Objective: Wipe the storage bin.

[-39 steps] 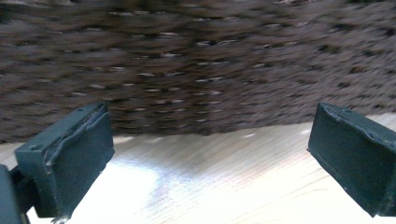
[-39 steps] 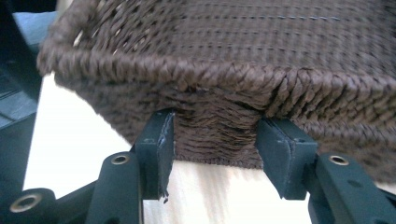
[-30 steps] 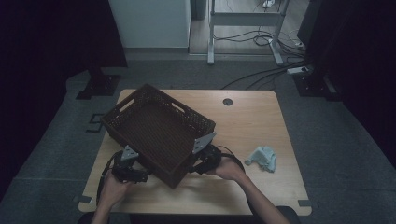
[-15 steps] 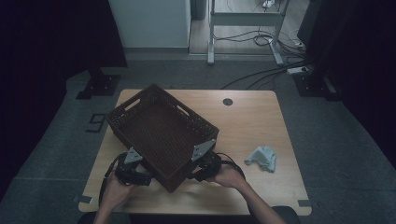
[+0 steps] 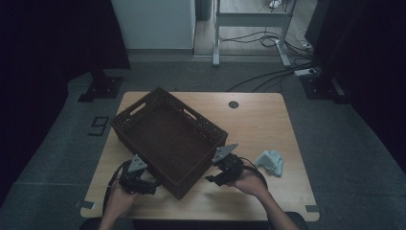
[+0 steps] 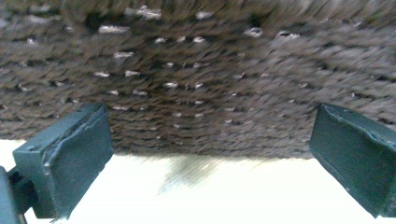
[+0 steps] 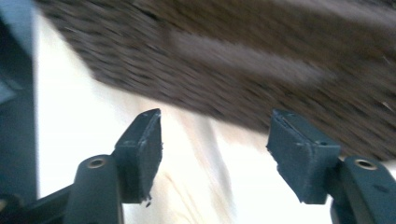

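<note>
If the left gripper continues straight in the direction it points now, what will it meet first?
Most likely the side wall of the dark brown woven basket, directly ahead of the left gripper and its open jaws; the exact gap is unclear.

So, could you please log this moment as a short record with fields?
Main item: dark brown woven rectangular basket, set askew on the light wooden table
Left gripper: open, facing basket wall
Right gripper: open, jaws just widened, nothing between them
Also present: pale blue crumpled cloth, right of the basket
</note>
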The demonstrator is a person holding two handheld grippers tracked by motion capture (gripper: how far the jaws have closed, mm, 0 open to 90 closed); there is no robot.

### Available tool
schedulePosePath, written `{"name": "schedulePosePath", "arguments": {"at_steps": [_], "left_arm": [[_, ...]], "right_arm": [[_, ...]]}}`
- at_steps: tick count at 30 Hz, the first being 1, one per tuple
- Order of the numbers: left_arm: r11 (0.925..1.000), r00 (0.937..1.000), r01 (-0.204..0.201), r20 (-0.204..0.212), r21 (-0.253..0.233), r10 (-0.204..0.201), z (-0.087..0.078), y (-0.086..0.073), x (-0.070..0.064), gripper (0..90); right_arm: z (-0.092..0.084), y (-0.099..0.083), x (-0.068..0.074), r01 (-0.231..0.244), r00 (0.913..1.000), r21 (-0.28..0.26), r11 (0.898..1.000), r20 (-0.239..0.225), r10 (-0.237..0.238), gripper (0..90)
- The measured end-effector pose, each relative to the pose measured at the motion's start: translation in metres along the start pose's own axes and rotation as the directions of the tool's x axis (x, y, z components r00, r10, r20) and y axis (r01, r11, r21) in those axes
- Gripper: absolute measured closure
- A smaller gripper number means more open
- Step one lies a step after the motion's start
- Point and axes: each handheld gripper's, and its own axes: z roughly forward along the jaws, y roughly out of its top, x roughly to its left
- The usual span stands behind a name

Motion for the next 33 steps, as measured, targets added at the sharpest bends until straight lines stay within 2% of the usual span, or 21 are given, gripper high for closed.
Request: {"name": "schedulePosePath", "arguments": {"at_steps": [2,3,4,5,7,10,12,14,15,16,20,21,22,23,25,26,27,28,29,33], "left_arm": [[1.0,1.0,0.008,0.002,-0.002,-0.008,0.0,-0.001,0.001,0.0],[0.9999,0.9999,0.01,-0.003,-0.007,-0.01,0.0,-0.002,0.002,0.0],[0.9999,0.9999,0.01,-0.003,-0.007,-0.01,0.0,-0.002,0.002,0.0],[0.9999,0.9999,0.013,-0.006,-0.008,-0.013,-0.001,-0.003,0.002,0.0],[0.9997,0.9997,0.022,-0.004,-0.013,-0.022,-0.001,-0.004,0.004,0.0],[0.9992,0.9994,0.035,0.006,-0.021,-0.034,0.0,-0.006,0.006,0.0],[0.9985,0.9987,0.047,0.019,-0.026,-0.047,0.0,-0.007,0.008,0.0],[0.9983,0.9987,0.05,0.015,-0.03,-0.05,0.0,-0.008,0.008,0.0],[0.9986,0.999,0.044,0.006,-0.031,-0.044,0.0,-0.008,0.008,0.0],[0.9987,0.9993,0.038,0.003,-0.034,-0.038,0.0,-0.007,0.007,0.0],[0.9993,0.9995,0.025,-0.018,-0.027,-0.026,-0.001,-0.005,0.005,0.0],[0.9993,0.9994,0.028,-0.018,-0.026,-0.028,-0.001,-0.005,0.005,0.0],[0.9992,0.9993,0.033,-0.019,-0.025,-0.033,-0.001,-0.004,0.004,0.0],[0.9991,0.9991,0.037,-0.019,-0.019,-0.038,-0.002,-0.003,0.004,0.0],[0.9987,0.9985,0.049,-0.023,-0.011,-0.05,-0.002,-0.001,0.003,0.0],[0.9987,0.9985,0.05,-0.024,-0.007,-0.05,-0.002,0.0,0.003,0.0],[0.9986,0.9983,0.052,-0.025,-0.003,-0.052,-0.002,0.0,0.003,0.0],[0.9984,0.9981,0.056,-0.026,-0.001,-0.056,-0.002,0.0,0.003,0.0],[0.9983,0.998,0.058,-0.027,-0.001,-0.058,-0.002,0.0,0.003,0.0],[0.9982,0.9978,0.06,-0.029,0.0,-0.06,-0.002,0.001,0.002,0.0]], "right_arm": [[-0.008,-0.009,-0.01,-0.041,0.9985,0.007,0.999,0.036,0.04,30.6],[-0.017,-0.02,-0.019,-0.081,0.9939,0.017,0.997,0.076,0.079,30.2],[-0.017,-0.02,-0.019,-0.081,0.9939,0.017,0.997,0.076,0.079,30.2],[-0.021,-0.025,-0.024,-0.101,0.9899,0.015,0.995,0.101,0.099,29.6],[-0.031,-0.035,-0.033,-0.135,0.9794,0.018,0.991,0.154,0.131,28.7],[-0.045,-0.048,-0.044,-0.177,0.9583,0.018,0.984,0.231,0.168,27.5],[-0.057,-0.057,-0.05,-0.201,0.941,0.014,0.98,0.281,0.189,27.0],[-0.065,-0.064,-0.055,-0.22,0.9271,0.011,0.975,0.314,0.205,26.0],[-0.073,-0.073,-0.06,-0.249,0.9062,0.007,0.969,0.355,0.23,26.1],[-0.073,-0.073,-0.06,-0.249,0.9062,0.007,0.969,0.355,0.23,26.1],[-0.086,-0.089,-0.07,-0.304,0.8716,-0.009,0.952,0.401,0.282,26.5],[-0.088,-0.093,-0.073,-0.32,0.8618,-0.015,0.947,0.411,0.297,26.6],[-0.09,-0.101,-0.078,-0.362,0.8437,-0.019,0.932,0.419,0.336,26.7],[-0.09,-0.101,-0.078,-0.362,0.8437,-0.019,0.932,0.419,0.336,26.7],[-0.087,-0.109,-0.083,-0.395,0.829,-0.002,0.919,0.43,0.358,26.6],[-0.085,-0.113,-0.085,-0.403,0.8234,0.013,0.915,0.441,0.356,25.8],[-0.079,-0.121,-0.09,-0.429,0.8174,0.059,0.901,0.45,0.36,24.9],[-0.079,-0.121,-0.09,-0.429,0.8174,0.059,0.901,0.45,0.36,24.9],[-0.077,-0.125,-0.092,-0.437,0.8194,0.069,0.897,0.442,0.365,26.3],[-0.069,-0.133,-0.097,-0.457,0.8176,0.068,0.887,0.425,0.388,39.6]]}}
